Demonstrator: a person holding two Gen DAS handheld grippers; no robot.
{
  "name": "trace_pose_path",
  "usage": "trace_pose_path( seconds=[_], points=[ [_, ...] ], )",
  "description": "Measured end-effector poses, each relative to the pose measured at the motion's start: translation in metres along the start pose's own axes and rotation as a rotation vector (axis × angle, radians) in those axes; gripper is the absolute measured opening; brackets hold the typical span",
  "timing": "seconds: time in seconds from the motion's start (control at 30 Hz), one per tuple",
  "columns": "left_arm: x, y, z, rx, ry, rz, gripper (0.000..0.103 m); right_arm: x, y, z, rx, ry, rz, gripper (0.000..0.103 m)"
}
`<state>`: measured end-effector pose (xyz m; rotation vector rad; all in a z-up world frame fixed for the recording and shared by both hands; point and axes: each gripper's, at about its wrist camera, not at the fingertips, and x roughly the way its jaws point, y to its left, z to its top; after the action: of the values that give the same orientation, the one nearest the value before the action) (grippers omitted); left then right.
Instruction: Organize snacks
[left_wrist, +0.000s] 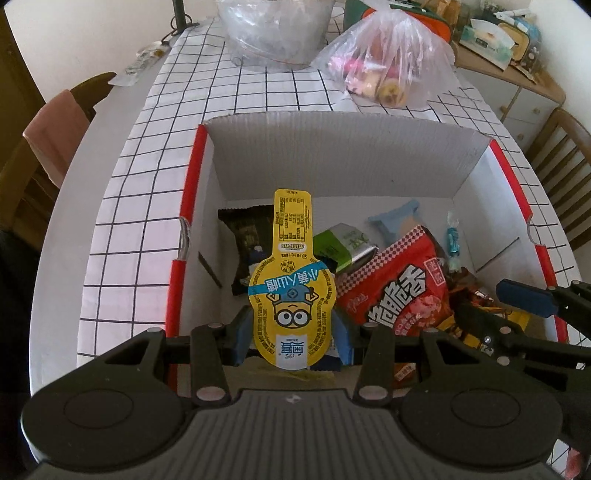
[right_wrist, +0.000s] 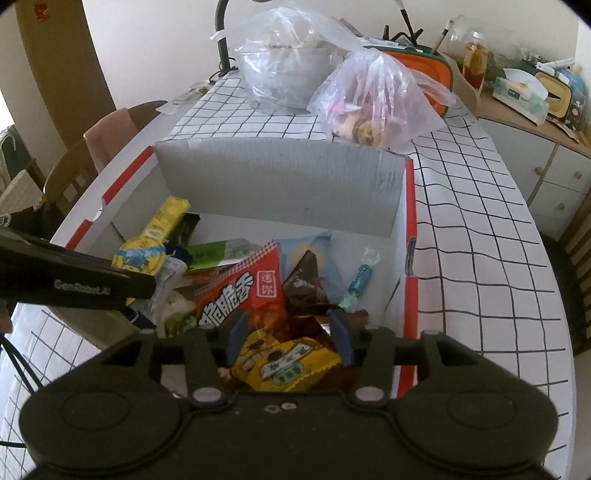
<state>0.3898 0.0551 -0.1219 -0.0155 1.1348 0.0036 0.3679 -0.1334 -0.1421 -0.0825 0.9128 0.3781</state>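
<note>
A white cardboard box (left_wrist: 332, 162) with red edges stands on the checked tablecloth and holds several snacks. My left gripper (left_wrist: 291, 336) is shut on a yellow Minions snack pack (left_wrist: 291, 295) and holds it over the box's near left part. A red snack bag (left_wrist: 399, 291) lies in the box to its right. My right gripper (right_wrist: 288, 332) is open over the box (right_wrist: 280, 184), its fingers either side of a brown packet (right_wrist: 303, 288) and a yellow packet (right_wrist: 288, 365). The Minions pack (right_wrist: 147, 251) and red bag (right_wrist: 236, 291) also show in the right wrist view.
Two clear plastic bags (left_wrist: 384, 62) (left_wrist: 273, 33) sit on the table behind the box. A wooden chair (left_wrist: 55, 122) stands at the left. A sideboard (right_wrist: 535, 122) with clutter is at the right. My right gripper's finger (left_wrist: 528, 297) shows at the box's right side.
</note>
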Motion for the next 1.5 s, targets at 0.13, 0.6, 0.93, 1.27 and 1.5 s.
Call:
trace_pose_path(
  seconds=[0.13,0.6,0.93,1.27,1.5],
  points=[
    [0.0,-0.002,-0.003,0.004,0.001,0.009,0.049,-0.002,-0.001,-0.001,0.007,-0.002,0.006,0.06],
    [-0.032,0.005,-0.015,-0.032,-0.075,0.009,0.066,-0.039,-0.004,-0.003,0.044,-0.102,0.033,0.089],
    [-0.068,0.002,-0.027,-0.016,-0.148,0.004,0.068,-0.076,-0.006,-0.008,0.044,-0.174,0.049,0.096],
    [-0.108,-0.003,-0.047,-0.015,-0.231,-0.053,0.078,-0.11,-0.008,-0.02,0.053,-0.226,0.081,0.1],
    [-0.133,-0.005,-0.063,-0.039,-0.293,-0.097,0.083,-0.133,-0.009,-0.029,0.072,-0.259,0.111,0.103]
  ],
)
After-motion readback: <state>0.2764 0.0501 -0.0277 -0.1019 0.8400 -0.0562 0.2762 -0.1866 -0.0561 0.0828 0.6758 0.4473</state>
